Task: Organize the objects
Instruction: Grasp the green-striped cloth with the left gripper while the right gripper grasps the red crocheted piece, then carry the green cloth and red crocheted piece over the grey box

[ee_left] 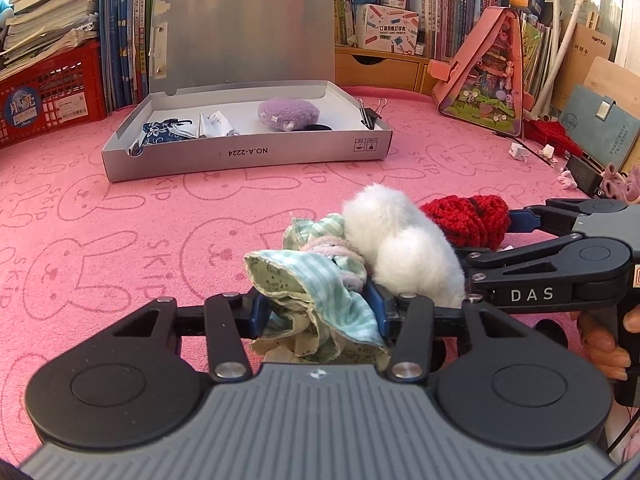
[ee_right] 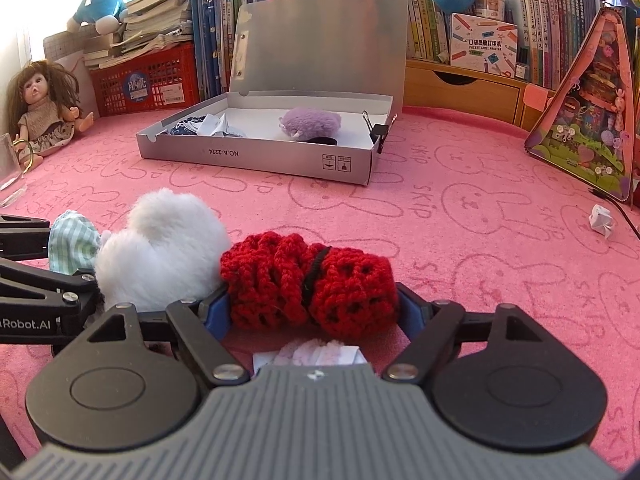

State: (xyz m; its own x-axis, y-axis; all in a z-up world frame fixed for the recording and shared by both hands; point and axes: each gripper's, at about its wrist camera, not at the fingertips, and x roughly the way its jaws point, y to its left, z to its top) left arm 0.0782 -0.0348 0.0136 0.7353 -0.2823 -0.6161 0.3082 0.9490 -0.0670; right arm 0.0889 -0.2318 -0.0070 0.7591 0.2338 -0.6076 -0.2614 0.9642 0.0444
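Observation:
My left gripper [ee_left: 320, 312] is shut on a green striped cloth scrunchie [ee_left: 316, 292]. A white fluffy ball [ee_left: 396, 244] lies against it on the right. My right gripper [ee_right: 312, 308] is shut on a red crocheted bundle [ee_right: 308, 280]; that bundle also shows in the left wrist view [ee_left: 468, 218]. The white ball [ee_right: 160, 248] lies just left of the red bundle. An open grey box [ee_left: 248, 152] stands farther back with a purple plush [ee_left: 288, 114], a blue patterned pouch [ee_left: 160, 134] and white packets inside. The box also shows in the right wrist view [ee_right: 256, 160].
A binder clip [ee_right: 378, 132] grips the box's right end. A doll [ee_right: 44, 112] and a glass [ee_right: 10, 176] are at the far left. A pink triangular toy house [ee_right: 588, 120] stands at the right, with a folded paper bit [ee_right: 602, 220] near it. Books and a red crate [ee_left: 48, 96] line the back.

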